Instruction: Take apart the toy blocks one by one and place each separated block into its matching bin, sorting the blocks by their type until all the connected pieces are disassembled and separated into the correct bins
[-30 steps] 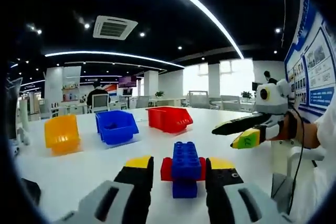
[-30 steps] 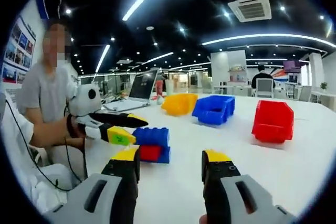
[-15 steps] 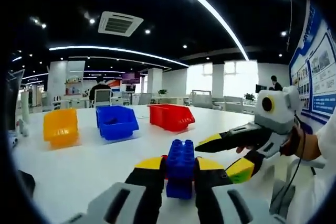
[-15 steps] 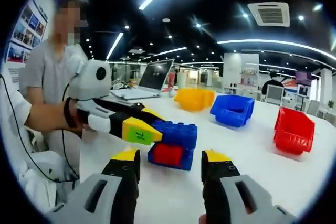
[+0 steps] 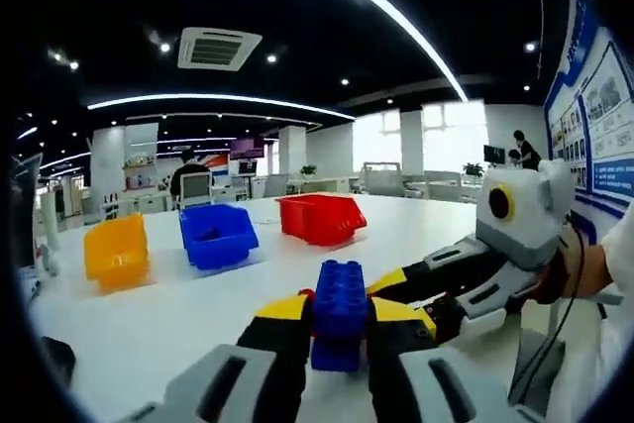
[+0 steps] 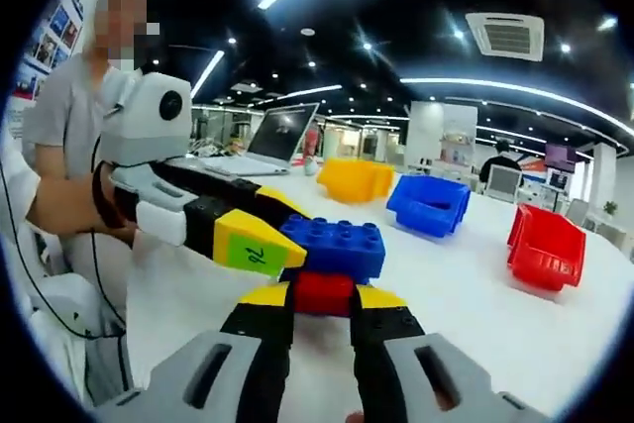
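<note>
Stack [image 5: 338, 312]: blue block [image 6: 334, 246] seated on red block [image 6: 323, 293], still joined; held just above the surface [image 5: 168, 314], toward its near edge.

Left gripper [image 5: 335, 329]: fingers clenched on the blue block, seen in left gripper view; in right gripper view entering from the left [image 6: 260, 241], yellow-tipped, gripping the blue block's end.

Right gripper [image 6: 322, 316]: fingers closed on the red block beneath the blue one; in left gripper view coming in from the right [image 5: 421, 294], tips at the stack.

Bins: yellow bin [image 5: 116, 252], blue bin [image 5: 217, 236], red bin [image 5: 320, 218], ranged in a row toward the far edge, well apart from the stack. Blue bin possibly holding something dark; too small to tell. Contents of the other two not visible.

Progress, as judged: early stage. Both blocks gripped, ready for pulling apart; separation not yet done. Remaining: splitting the pair, blue block to blue bin, red block to red bin. Nothing for the yellow bin in sight.
</note>
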The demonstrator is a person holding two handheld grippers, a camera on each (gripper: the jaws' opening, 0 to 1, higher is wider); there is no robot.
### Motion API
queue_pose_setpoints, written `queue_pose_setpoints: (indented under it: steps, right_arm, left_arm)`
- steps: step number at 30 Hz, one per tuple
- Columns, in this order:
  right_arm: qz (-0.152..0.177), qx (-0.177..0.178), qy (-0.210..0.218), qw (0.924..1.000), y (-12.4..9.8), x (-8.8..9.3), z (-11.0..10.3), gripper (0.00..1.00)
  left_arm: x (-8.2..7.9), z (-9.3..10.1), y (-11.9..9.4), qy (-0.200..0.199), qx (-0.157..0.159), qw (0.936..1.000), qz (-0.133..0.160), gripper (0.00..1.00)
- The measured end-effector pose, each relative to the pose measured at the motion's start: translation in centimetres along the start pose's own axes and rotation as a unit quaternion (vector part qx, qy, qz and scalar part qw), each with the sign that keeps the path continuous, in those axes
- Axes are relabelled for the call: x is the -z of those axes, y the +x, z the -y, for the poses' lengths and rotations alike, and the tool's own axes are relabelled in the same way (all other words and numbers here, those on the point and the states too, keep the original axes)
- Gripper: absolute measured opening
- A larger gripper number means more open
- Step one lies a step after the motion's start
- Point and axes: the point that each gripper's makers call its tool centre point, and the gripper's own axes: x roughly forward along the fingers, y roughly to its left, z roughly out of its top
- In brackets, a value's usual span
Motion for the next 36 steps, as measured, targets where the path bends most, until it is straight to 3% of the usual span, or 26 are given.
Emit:
queue_pose_setpoints:
  steps: [3, 7, 10, 12, 16, 21, 23, 24, 25, 26, 27, 29, 32, 34, 35, 36]
  right_arm:
    - [0.004, -0.001, -0.013, 0.9999, -0.4, -0.1, -0.4, 0.23]
    - [0.002, 0.003, -0.027, 0.9996, -0.6, -0.2, -0.6, 0.23]
    - [0.0, 0.011, -0.041, 0.9991, -0.6, -0.1, -0.4, 0.23]
    - [-0.003, 0.021, -0.072, 0.9972, -0.4, -0.1, 0.1, 0.23]
    - [-0.004, 0.026, -0.091, 0.9956, -0.3, -0.2, 0.8, 0.23]
    - [-0.006, 0.028, -0.086, 0.9959, -0.2, -0.1, 1.2, 0.23]
    - [-0.01, 0.027, -0.059, 0.9978, 0.1, 0.1, 1.4, 0.23]
    - [-0.012, 0.03, -0.064, 0.9974, 0.3, 0.1, 1.5, 0.23]
    - [-0.014, 0.035, -0.075, 0.9964, 0.3, 0.2, 1.8, 0.23]
    - [-0.013, 0.037, -0.075, 0.9964, 0.3, 0.3, 1.7, 0.23]
    - [-0.015, 0.039, -0.06, 0.9973, 0.3, 0.4, 1.7, 0.23]
    - [-0.013, 0.022, -0.031, 0.9992, 0.5, 0.2, 1.4, 0.23]
    - [-0.012, 0.021, -0.044, 0.9987, 0.5, 0.0, 0.7, 0.23]
    - [-0.013, 0.023, -0.046, 0.9986, 0.5, 0.1, 0.7, 0.23]
    - [-0.009, 0.024, -0.045, 0.9987, 0.5, 0.0, 0.8, 0.23]
    - [-0.004, 0.026, -0.033, 0.9991, 0.4, 0.0, 1.1, 0.23]
  left_arm:
    - [0.1, -0.2, 0.0, -0.052, 0.013, 0.9985, -0.013, 0.23]
    - [0.0, -0.2, 0.2, -0.052, 0.015, 0.9983, -0.021, 0.23]
    - [-0.1, -0.3, 0.4, -0.091, 0.021, 0.9952, -0.032, 0.23]
    - [-0.1, -0.2, 0.5, -0.103, 0.021, 0.9934, -0.045, 0.23]
    - [-0.1, -0.3, 0.9, -0.165, 0.033, 0.9838, -0.062, 0.22]
    - [-0.4, -1.2, 1.4, -0.277, 0.054, 0.9572, -0.067, 0.21]
    - [-1.0, -1.3, 1.8, -0.171, 0.038, 0.9839, -0.035, 0.21]
    - [-1.0, -1.1, 1.7, -0.15, 0.026, 0.9878, -0.032, 0.22]
    - [-1.3, -0.6, 1.8, -0.094, 0.02, 0.995, -0.026, 0.22]
    - [-1.6, -0.6, 1.8, -0.007, 0.0, 0.9999, -0.014, 0.22]
    - [-1.9, -0.1, 1.8, 0.043, -0.011, 0.999, -0.01, 0.22]
    - [-2.1, 0.5, 1.9, 0.098, -0.018, 0.995, -0.004, 0.2]
    - [-1.6, 0.6, 2.4, 0.131, -0.029, 0.9908, -0.02, 0.26]
    - [-1.4, 0.3, 2.9, 0.096, -0.033, 0.9946, -0.019, 0.32]
    - [-1.4, 0.3, 3.0, 0.075, -0.023, 0.9967, -0.022, 0.3]
    - [-1.7, -0.8, 2.9, 0.055, -0.044, 0.9972, -0.022, 0.25]
